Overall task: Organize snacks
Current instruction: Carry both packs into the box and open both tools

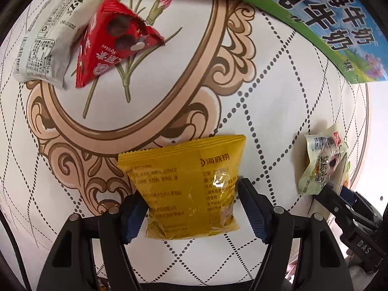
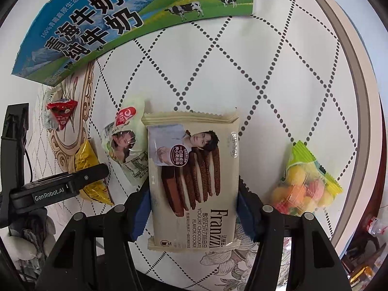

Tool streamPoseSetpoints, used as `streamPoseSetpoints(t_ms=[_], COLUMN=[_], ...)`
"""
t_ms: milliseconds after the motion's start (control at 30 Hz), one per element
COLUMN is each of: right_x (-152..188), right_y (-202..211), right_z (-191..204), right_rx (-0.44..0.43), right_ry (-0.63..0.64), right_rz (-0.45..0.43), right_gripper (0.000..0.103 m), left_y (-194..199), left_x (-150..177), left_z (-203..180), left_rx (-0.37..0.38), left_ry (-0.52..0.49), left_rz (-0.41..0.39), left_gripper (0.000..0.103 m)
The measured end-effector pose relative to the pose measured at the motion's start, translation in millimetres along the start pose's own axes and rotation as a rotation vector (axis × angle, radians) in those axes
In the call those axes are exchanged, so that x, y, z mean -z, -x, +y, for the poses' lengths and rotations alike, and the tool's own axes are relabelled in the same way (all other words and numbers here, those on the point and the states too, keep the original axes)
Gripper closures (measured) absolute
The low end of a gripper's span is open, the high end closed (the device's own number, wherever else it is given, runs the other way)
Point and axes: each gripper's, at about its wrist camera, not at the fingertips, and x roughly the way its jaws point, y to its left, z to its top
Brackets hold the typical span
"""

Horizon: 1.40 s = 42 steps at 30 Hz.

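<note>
The left gripper point(image 1: 191, 212) points down at the table point(image 1: 278, 111), its pads pressed on either side of a yellow packet point(image 1: 189, 186) lying flat. The right gripper point(image 2: 194, 208) likewise clamps a cookie pack point(image 2: 194, 181) by its long edges. Beside that pack lie a pale green pouch point(image 2: 126, 143) to one side and a candy bag point(image 2: 305, 184) to the other. Farther off, a red packet point(image 1: 114, 41) overlaps a grey packet point(image 1: 46, 43), with a milk carton point(image 2: 121, 24) at the far end.

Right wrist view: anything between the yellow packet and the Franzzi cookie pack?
Yes: a pale green snack pouch lies between the yellow packet and the Franzzi cookie pack, shown in the right wrist view.
</note>
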Motion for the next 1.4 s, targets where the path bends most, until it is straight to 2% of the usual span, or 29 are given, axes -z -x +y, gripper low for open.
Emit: streamPoseSetpoints(t_ms=[67, 100, 233, 267, 300, 400, 500, 633, 800, 967, 1033, 1133, 1233, 1400], right_x=[-0.2, -0.1, 0.2, -0.4, 0.7, 0.6, 6.5, 6.8, -4.4, -34.5, -54.4, -86.8, -121.1, -172.9], right_y=[0.1, -1.7, -8.2, -10.2, -11.0, -12.2, 3.1, 29.5, 73.1, 130.2, 150.7, 168.8, 168.5, 142.3], right_z=[-1.1, 1.0, 9.5, 12.2, 12.8, 15.3, 0.8, -11.7, -10.1, 11.2, 26.3, 54.3, 75.3, 96.4], right_rx=[0.030, 0.037, 0.042, 0.043, 0.042, 0.035, 0.009, -0.046, -0.131, -0.247, -0.279, -0.280, -0.273, -0.217], right_ry=[0.030, 0.036, 0.046, 0.048, 0.048, 0.043, 0.019, -0.018, -0.031, -0.004, 0.020, 0.060, 0.078, 0.082], right_rz=[-0.009, -0.013, -0.024, -0.024, -0.025, -0.028, -0.047, -0.087, -0.166, -0.274, -0.314, -0.366, -0.382, -0.358], right_gripper=[0.040, 0.040, 0.040, 0.040, 0.040, 0.041, 0.041, 0.041, 0.041, 0.041, 0.041, 0.041, 0.041, 0.041], left_y=[6.3, 8.7, 27.5, 33.5, 41.3, 50.5, 65.6, 102.0, 169.6, 244.2, 264.4, 287.7, 284.6, 253.6], left_x=[13.4, 15.6, 37.0, 36.7, 34.8, 32.8, 31.3, 31.1, 20.9, -15.8, -35.7, -74.0, -112.8, -160.9], left_z=[-9.3, -8.8, -5.6, -16.0, -9.9, -14.9, -13.4, -26.2, -49.6, -68.7, -68.7, -68.6, -58.3, -44.4], left_rx=[-0.014, -0.029, -0.040, -0.042, -0.044, -0.048, -0.023, -0.014, 0.098, 0.142, 0.117, 0.052, 0.011, -0.059], left_ry=[-0.005, -0.015, -0.026, -0.028, -0.030, -0.040, -0.053, -0.095, -0.130, -0.185, -0.201, -0.201, -0.159, -0.095], left_rz=[-0.016, -0.025, -0.025, -0.026, -0.025, -0.031, -0.025, -0.062, -0.134, -0.244, -0.292, -0.331, -0.301, -0.213], left_gripper=[0.037, 0.043, 0.045, 0.045, 0.046, 0.053, 0.056, 0.056, 0.056, 0.056, 0.056, 0.056, 0.056, 0.055])
